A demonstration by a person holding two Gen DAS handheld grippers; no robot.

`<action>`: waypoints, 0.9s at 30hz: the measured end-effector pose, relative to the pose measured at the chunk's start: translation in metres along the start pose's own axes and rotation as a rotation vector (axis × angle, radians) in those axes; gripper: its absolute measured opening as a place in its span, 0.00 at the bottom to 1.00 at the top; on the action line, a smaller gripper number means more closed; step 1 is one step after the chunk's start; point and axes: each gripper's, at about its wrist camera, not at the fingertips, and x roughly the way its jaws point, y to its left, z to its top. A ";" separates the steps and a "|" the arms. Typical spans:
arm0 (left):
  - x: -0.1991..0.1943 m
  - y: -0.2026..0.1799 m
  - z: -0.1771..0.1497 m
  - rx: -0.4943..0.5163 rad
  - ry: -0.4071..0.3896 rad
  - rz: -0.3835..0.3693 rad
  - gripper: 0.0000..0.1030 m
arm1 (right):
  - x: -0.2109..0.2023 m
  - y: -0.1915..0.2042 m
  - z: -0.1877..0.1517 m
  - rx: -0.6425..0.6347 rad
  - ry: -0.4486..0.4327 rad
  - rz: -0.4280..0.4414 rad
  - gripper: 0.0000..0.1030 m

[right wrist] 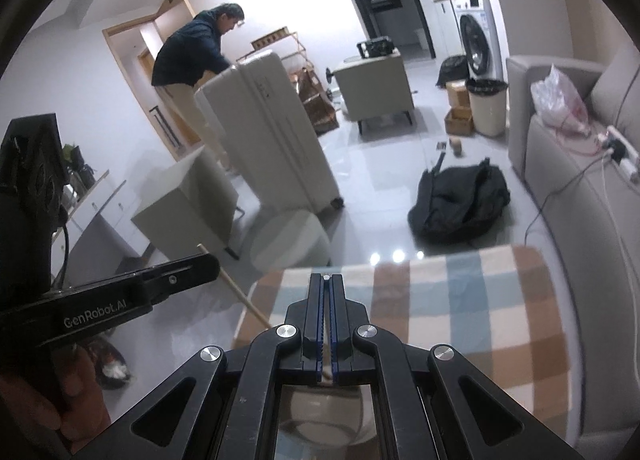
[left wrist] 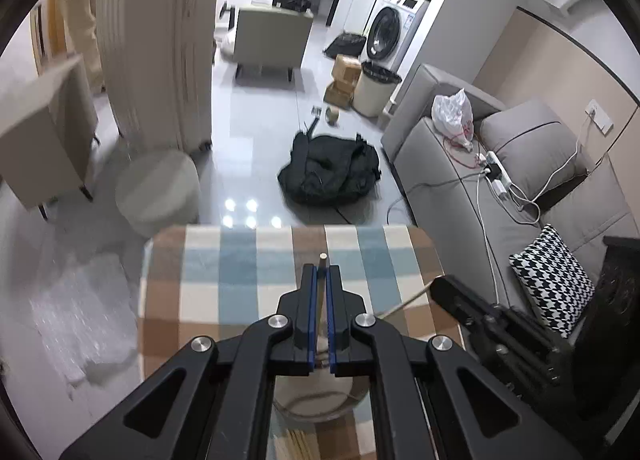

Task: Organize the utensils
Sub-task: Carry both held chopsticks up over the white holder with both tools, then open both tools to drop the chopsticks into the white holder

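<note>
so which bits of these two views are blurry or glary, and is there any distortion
Left wrist view: the suitcase and the stool at left are smeared, ceiling lights glare off the floor, and the left gripper is sharp. Right wrist view: the checked cloth is soft and the right gripper crisp. Both views bulge like a fisheye, with dark corners.

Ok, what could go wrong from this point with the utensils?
The left gripper pinches a thin metal-tipped stick; it could pivot or slip. The right gripper, shut on a second thin stick, works close beside it above the round shiny bowl, so they might clash or knock it. A dropped stick could roll off the blue-and-brown checked tablecloth.
</note>
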 end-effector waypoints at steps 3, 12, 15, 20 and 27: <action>0.007 0.003 -0.005 -0.020 0.085 -0.015 0.01 | 0.009 -0.003 -0.010 0.020 0.057 0.032 0.07; -0.022 0.015 -0.051 -0.077 0.071 0.048 0.46 | -0.030 -0.018 -0.051 0.069 0.048 0.013 0.38; -0.032 0.017 -0.068 -0.100 0.064 0.051 0.46 | -0.047 -0.020 -0.069 0.081 0.044 0.012 0.41; -0.048 0.009 -0.091 -0.088 0.035 0.086 0.46 | -0.069 -0.019 -0.086 0.095 0.034 0.012 0.44; -0.068 -0.002 -0.120 -0.061 -0.022 0.126 0.57 | -0.102 0.001 -0.109 0.029 -0.015 0.029 0.53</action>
